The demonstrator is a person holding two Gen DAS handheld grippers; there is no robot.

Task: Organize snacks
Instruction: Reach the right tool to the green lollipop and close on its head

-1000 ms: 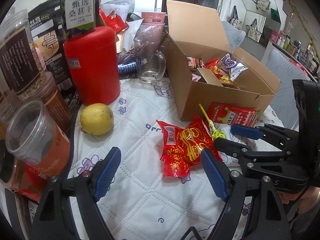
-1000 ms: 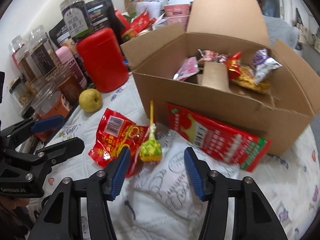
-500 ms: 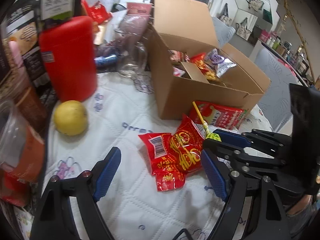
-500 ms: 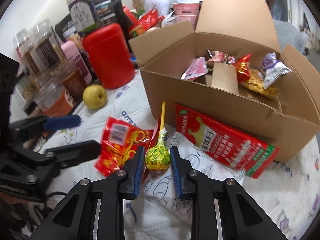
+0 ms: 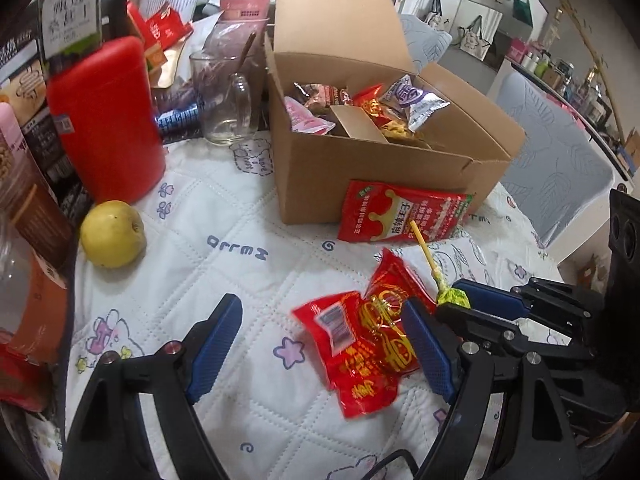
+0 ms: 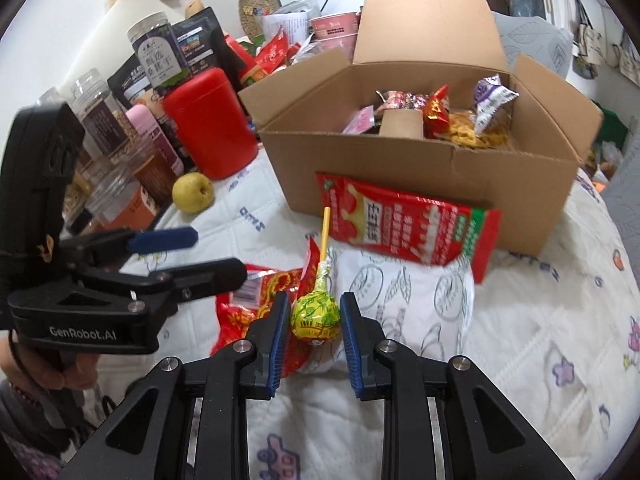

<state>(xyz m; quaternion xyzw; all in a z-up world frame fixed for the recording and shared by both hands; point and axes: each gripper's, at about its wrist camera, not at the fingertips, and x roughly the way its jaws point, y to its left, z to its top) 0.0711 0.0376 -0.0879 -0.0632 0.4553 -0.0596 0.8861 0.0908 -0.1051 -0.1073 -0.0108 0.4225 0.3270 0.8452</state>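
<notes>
Open brown cardboard box (image 6: 420,168) stood behind, already part-filled. Left gripper (image 5: 320,344) hung released over crinkled red snack packet (image 5: 368,344). Right gripper (image 6: 314,330) clenched round green-wrapped lollipop (image 6: 316,314) just above quilt. Step: pickup. Next likely: carry over box rim, release.

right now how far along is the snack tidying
Done: several packets already sit in the cardboard box. In hand: the right hand-held gripper is shut on the lollipop. Left: the crumpled red packet and the flat red packet leaning on the box remain on the quilted cloth; the left hand-held gripper is open over the first.
</notes>
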